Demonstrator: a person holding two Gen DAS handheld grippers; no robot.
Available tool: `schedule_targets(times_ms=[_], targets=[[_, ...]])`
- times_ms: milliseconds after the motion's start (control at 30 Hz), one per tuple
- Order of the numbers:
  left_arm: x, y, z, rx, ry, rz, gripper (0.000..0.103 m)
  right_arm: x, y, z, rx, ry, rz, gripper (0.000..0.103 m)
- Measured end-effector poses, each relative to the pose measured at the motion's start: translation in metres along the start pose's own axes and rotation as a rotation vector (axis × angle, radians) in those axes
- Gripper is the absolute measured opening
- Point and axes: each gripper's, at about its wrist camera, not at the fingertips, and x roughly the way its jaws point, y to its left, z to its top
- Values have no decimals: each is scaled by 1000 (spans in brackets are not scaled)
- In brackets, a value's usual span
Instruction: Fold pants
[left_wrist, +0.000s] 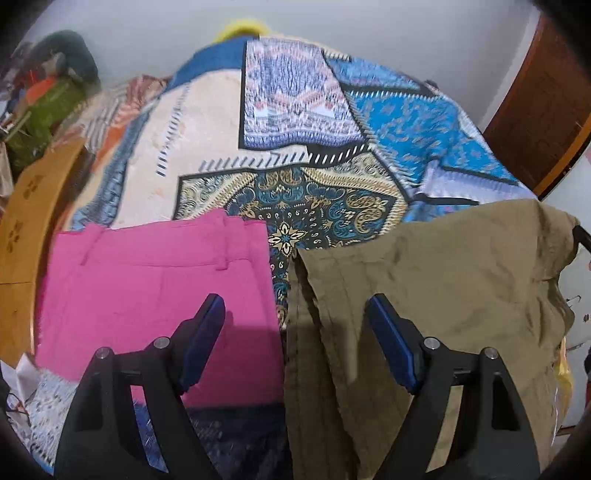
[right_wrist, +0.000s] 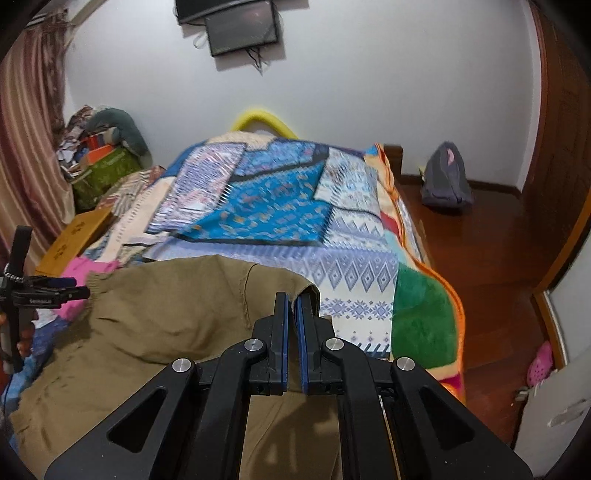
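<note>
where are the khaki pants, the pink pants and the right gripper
khaki pants (right_wrist: 155, 317): right wrist view, wrinkled middle of the fabric
pink pants (left_wrist: 147, 291): left wrist view, flat front below the waistband
right gripper (right_wrist: 292, 299): right wrist view, between fingertips

Bare patterned bedspread (left_wrist: 229, 147) beyond pink pants (left_wrist: 155, 288) and olive pants (left_wrist: 424, 280); wooden board (left_wrist: 29, 206) leftward.

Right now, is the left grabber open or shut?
Open. The left gripper has its two fingers spread wide apart, with nothing between them, above the pink pants and the olive pants.
</note>
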Motion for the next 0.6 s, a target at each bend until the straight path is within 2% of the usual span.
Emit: schedule_targets(times_ms=[67,200,300,400,533,600], targets=[[10,0,5,9,8,-22,80,11,-3,-3,8,10,4,4],[23,-4,12,64,25,-122,80,34,-7,-6,11,42,25,5],[29,-14,12,115,37,-148,62,43,-6,-7,5,57,33,5],[26,-25,10,156,5,-92,54,38,-2,-6,-2,47,35,5],[1,-37,3,204,-82,-19,42,28,-1,-3,-3,40,45,5],[-10,-39,3,205,-101,-4,38,16,1,-1,-12,27,44,5]])
